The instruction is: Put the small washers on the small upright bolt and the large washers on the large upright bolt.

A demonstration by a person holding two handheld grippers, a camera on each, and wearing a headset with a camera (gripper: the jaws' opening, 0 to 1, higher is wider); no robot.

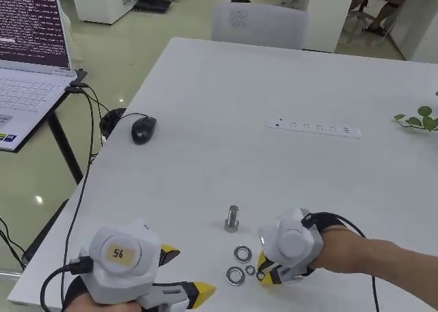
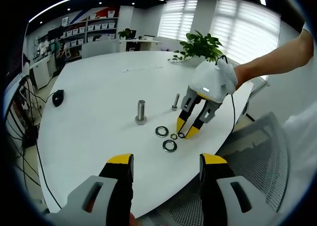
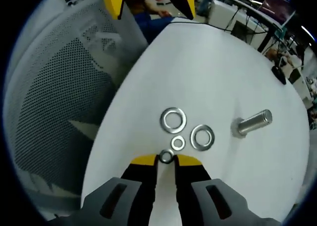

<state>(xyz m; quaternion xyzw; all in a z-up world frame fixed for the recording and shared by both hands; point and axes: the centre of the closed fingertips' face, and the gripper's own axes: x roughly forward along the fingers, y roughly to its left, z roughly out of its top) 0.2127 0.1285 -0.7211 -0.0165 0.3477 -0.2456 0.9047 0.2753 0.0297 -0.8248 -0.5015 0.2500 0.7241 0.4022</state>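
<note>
The right claw pinches a small washer on the desk, just beside another small washer and two large washers. The large bolt stands near. The left claw hangs spread, well apart.

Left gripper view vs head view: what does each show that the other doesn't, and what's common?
Left gripper view adds: the small upright steel bolt next to the right hand-held gripper, and the small steel washer pinched at its jaw tips.
Head view adds: the open white laptop at the far left.
Shared: the large upright steel bolt, two large steel washers, one loose small washer, the black mouse, the right gripper, and the left hand-held gripper, jaws apart.
</note>
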